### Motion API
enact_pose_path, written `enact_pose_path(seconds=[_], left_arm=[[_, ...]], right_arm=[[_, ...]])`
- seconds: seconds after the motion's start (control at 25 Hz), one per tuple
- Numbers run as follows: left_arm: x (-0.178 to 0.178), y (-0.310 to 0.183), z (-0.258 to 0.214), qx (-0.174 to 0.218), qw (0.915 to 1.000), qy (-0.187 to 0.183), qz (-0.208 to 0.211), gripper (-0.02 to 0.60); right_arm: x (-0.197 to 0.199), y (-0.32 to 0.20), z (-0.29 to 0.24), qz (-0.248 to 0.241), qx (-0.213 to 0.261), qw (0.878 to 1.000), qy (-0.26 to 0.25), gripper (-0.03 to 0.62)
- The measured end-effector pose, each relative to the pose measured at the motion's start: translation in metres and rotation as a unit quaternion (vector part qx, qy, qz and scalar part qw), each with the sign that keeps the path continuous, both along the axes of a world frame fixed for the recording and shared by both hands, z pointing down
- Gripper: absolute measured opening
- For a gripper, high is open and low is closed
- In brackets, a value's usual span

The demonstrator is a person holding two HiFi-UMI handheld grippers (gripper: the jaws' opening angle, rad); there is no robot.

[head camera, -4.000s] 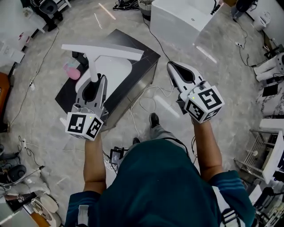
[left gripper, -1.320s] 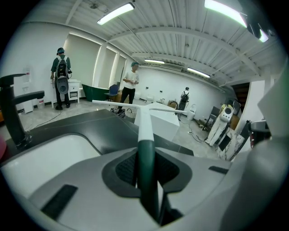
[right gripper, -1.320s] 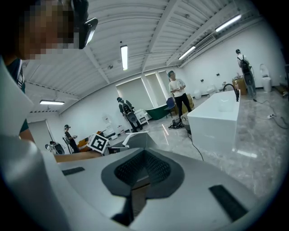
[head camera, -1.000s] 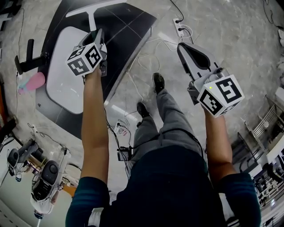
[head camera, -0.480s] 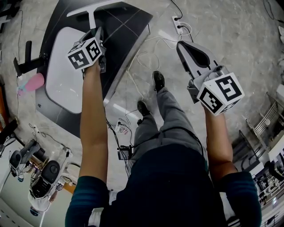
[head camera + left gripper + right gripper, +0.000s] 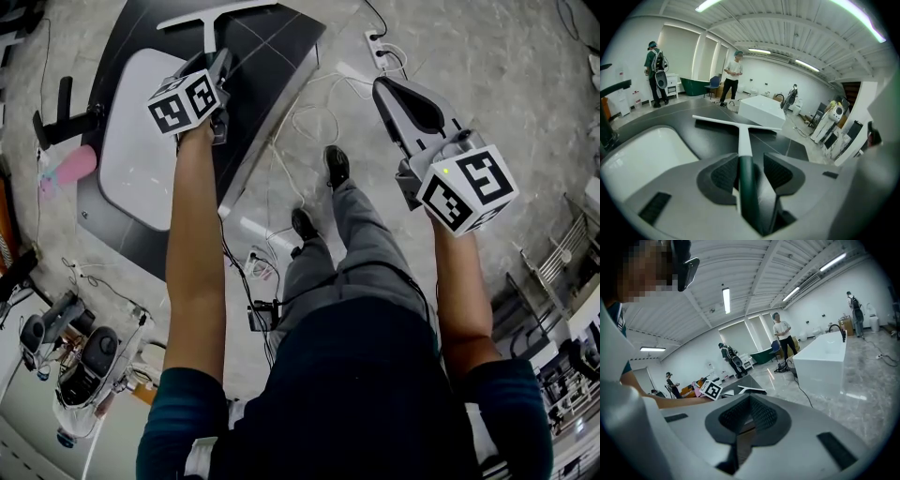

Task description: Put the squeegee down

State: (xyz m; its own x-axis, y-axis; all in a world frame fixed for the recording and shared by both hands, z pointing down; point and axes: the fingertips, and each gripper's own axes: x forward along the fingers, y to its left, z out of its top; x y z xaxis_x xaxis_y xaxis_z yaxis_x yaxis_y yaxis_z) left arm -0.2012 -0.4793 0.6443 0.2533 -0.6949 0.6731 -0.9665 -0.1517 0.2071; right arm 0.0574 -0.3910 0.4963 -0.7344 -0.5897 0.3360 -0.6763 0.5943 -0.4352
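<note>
The squeegee [image 6: 210,21] has a white blade, a white neck and a dark green handle. It lies on the black counter [image 6: 272,47] beyond the white basin [image 6: 141,141]. My left gripper [image 6: 217,64] is at its handle. In the left gripper view the squeegee [image 6: 743,136] runs away from the left gripper [image 6: 749,161], with the green handle between the jaws. Those jaws are opening, and a gap shows beside the handle. My right gripper [image 6: 384,89] hangs over the floor, apart from the counter. The right gripper [image 6: 750,399] has its pads together with nothing in them.
A black faucet [image 6: 61,117] and a pink object [image 6: 70,169] stand left of the basin. A power strip [image 6: 378,52] and white cables [image 6: 300,122] lie on the floor between counter and right gripper. A white bathtub [image 6: 820,366] and several people stand farther off.
Four seconds ago the squeegee was held above the basin; now it lies at the counter's far end. Over the last second both hands have hardly moved.
</note>
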Motion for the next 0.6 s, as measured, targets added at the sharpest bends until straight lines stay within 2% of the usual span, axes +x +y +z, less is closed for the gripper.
enact_pose_path(seconds=[0.36, 0.6], left_arm=[[-0.008, 0.007, -0.035, 0.028, 0.9993, -0.025, -0.001, 0.253], [-0.022, 0.025, -0.099, 0.084, 0.9963, -0.013, -0.017, 0.255]], right_arm=[[-0.007, 0.005, -0.028, -0.006, 0.022, 1.000, -0.006, 0.003], [-0.019, 0.011, -0.067, -0.011, 0.059, 0.998, -0.007, 0.003]])
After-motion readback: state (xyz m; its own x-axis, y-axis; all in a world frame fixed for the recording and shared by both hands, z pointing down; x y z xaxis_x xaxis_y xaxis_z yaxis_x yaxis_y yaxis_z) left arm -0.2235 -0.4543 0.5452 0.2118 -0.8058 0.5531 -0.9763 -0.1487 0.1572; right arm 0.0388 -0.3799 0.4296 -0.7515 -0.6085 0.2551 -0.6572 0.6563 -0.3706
